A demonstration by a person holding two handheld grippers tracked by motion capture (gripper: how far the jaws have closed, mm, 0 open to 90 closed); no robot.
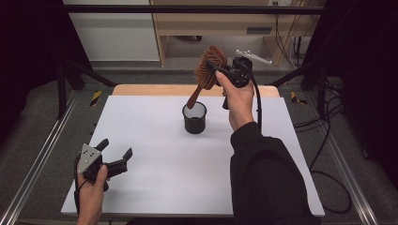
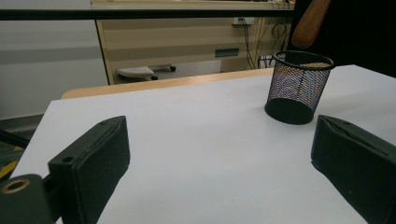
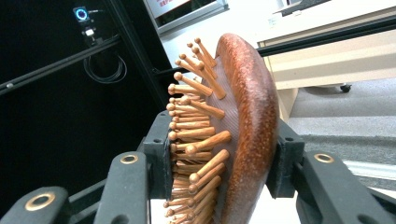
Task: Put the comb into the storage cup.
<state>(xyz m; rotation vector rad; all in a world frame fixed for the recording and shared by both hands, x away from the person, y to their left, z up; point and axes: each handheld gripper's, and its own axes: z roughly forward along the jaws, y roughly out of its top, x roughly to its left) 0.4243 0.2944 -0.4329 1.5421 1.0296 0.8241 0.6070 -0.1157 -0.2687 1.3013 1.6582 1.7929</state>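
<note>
My right claw (image 1: 217,71) clamped on wooden hairbrush (image 1: 209,65) head, handle tip above mesh cup (image 1: 195,117); my left claw (image 1: 115,153) spread wide, holding nothing, low over table (image 1: 155,178)

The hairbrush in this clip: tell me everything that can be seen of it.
The hairbrush is a reddish-brown wooden paddle brush with a broad oval head, a rounded speckled back and rows of pale wooden ball-tipped pins. The right gripper holds it in the air, jaws clamped across the head, one on the pin side and one on the back. It hangs tilted, head up, with its tapered handle pointing down into the mouth of the black mesh cup. Whether the handle touches the cup cannot be told.
</note>
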